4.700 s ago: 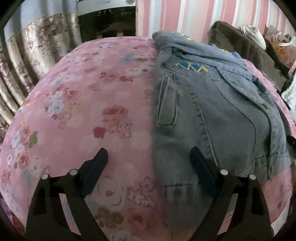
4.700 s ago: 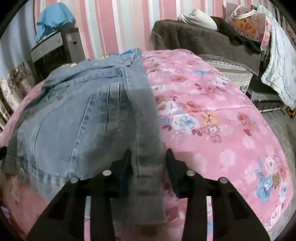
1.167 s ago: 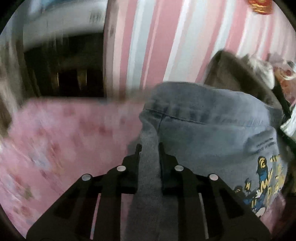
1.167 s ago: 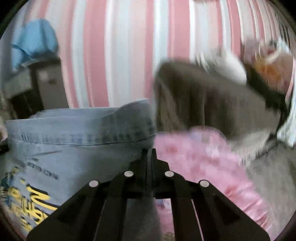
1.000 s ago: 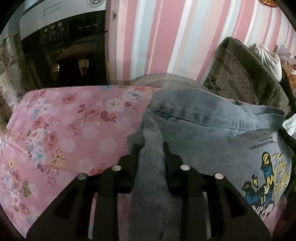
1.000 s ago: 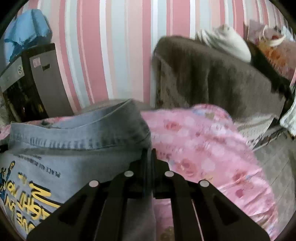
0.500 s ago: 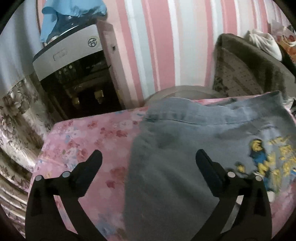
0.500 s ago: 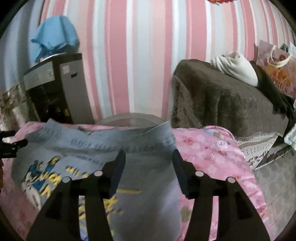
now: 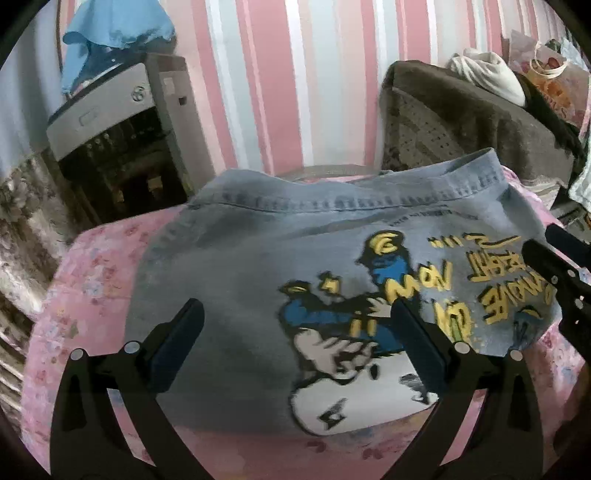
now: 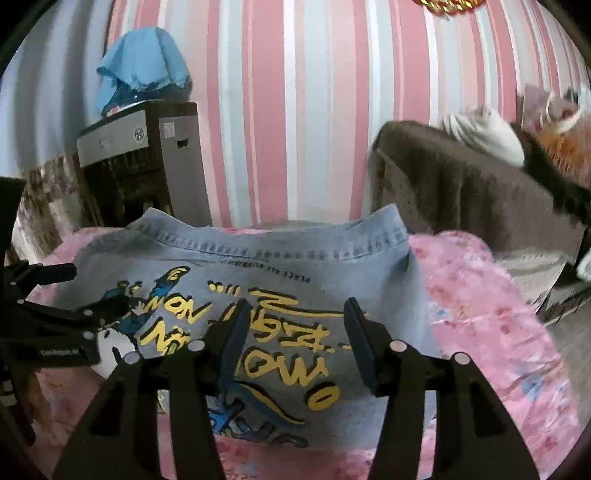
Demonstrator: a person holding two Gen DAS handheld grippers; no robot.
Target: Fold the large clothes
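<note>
A blue denim jacket point(image 9: 258, 266) lies folded on the pink floral bed cover point(image 9: 92, 280), its back print of yellow letters and a blue cartoon figure facing up. My left gripper point(image 9: 297, 314) hovers over the jacket's near left part, jaws wide open and empty. Over the near right part, my right gripper point(image 10: 295, 310) is also open, with only the printed cloth point(image 10: 288, 350) lying below the gap. The jacket's stitched hem point(image 10: 280, 251) runs along the far edge of the bed. Each gripper shows in the other's view: the right gripper point(image 9: 554, 266) and the left gripper point(image 10: 48, 295).
Behind the bed is a pink, white and grey striped wall point(image 10: 295, 110). A grey appliance point(image 9: 122, 122) with a blue cloth point(image 9: 114, 33) on top stands at the back left. A brown-covered seat point(image 9: 461, 122) with a white bundle point(image 9: 487, 74) and bags is at the back right.
Both grippers held the jacket's edge a second ago. They have let go, opened and pulled back, and the jacket now lies flat with its print up.
</note>
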